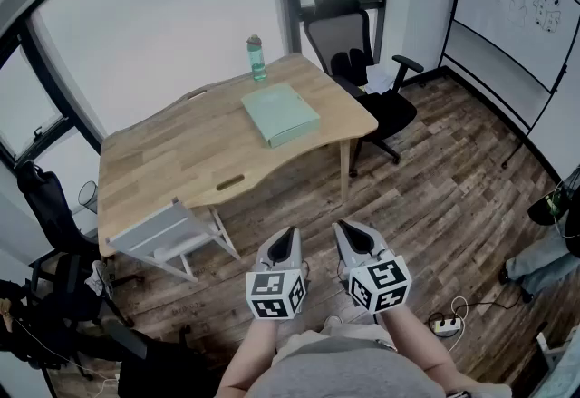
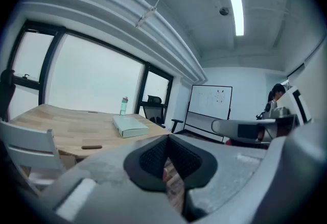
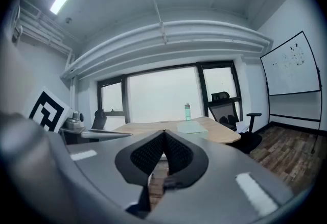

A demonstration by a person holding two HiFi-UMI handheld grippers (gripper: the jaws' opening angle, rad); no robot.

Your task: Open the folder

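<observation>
A pale green folder (image 1: 280, 113) lies closed and flat on the far right part of the wooden table (image 1: 172, 151); it also shows in the left gripper view (image 2: 130, 126) and, small, in the right gripper view (image 3: 192, 126). Both grippers hang close to my body over the floor, well short of the table. My left gripper (image 1: 288, 234) is shut with nothing between its pads (image 2: 167, 139). Beside it my right gripper (image 1: 349, 230) has its tips together and holds nothing (image 3: 164, 134).
A green water bottle (image 1: 257, 58) stands at the table's far edge behind the folder. A black office chair (image 1: 355, 61) is at the table's right end, a white chair (image 1: 172, 237) at its near side. A whiteboard (image 1: 512, 11) stands far right; a power strip (image 1: 444, 325) lies on the floor.
</observation>
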